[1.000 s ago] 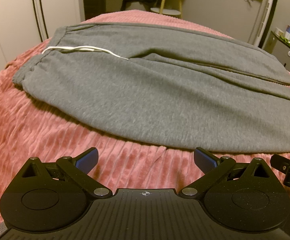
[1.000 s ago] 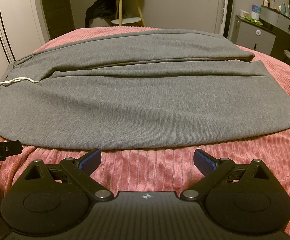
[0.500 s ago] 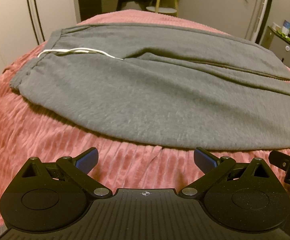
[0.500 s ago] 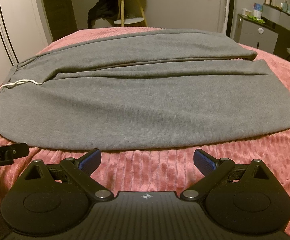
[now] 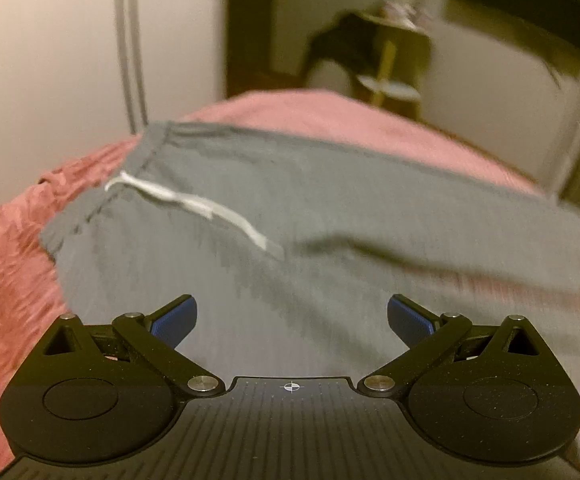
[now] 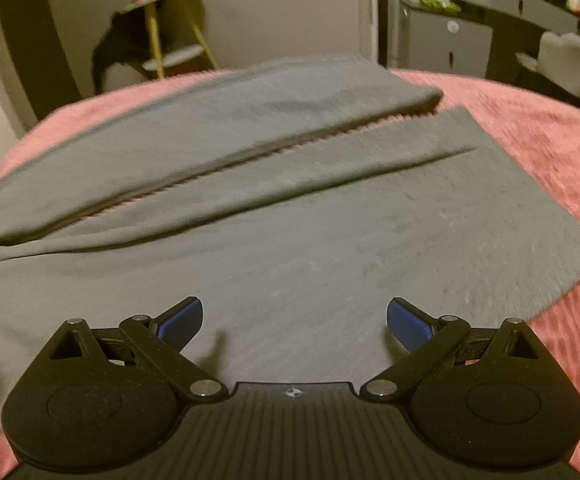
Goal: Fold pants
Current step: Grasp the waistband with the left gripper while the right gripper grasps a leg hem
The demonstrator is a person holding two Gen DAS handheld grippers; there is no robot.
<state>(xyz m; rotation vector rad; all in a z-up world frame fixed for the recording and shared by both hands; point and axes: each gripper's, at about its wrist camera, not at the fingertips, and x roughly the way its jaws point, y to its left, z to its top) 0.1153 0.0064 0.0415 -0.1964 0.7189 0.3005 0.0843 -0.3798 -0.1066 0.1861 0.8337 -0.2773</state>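
Observation:
Grey sweatpants (image 5: 329,216) lie flat on a pink ribbed bedspread (image 5: 6,264), waistband to the left, legs running right. A white drawstring (image 5: 194,206) lies across the waist area. In the right wrist view the two legs (image 6: 290,208) lie side by side, cuffs at the far right, with a thin strip of bedspread between them. My left gripper (image 5: 291,320) is open and empty over the near waist part. My right gripper (image 6: 293,322) is open and empty over the near leg. Both views are motion blurred.
The bedspread's right part (image 6: 549,140) lies beyond the cuffs. A small wooden stand with dark clothing (image 6: 158,40) stands beyond the bed. A grey cabinet (image 6: 445,40) and a white chair (image 6: 569,64) are at the right. White wardrobe doors (image 5: 70,60) stand at the left.
Both grippers have moved forward from the bed's near edge and now hang over the pants. The left view has swung towards the waistband, the right towards the leg cuffs. Both stay open.

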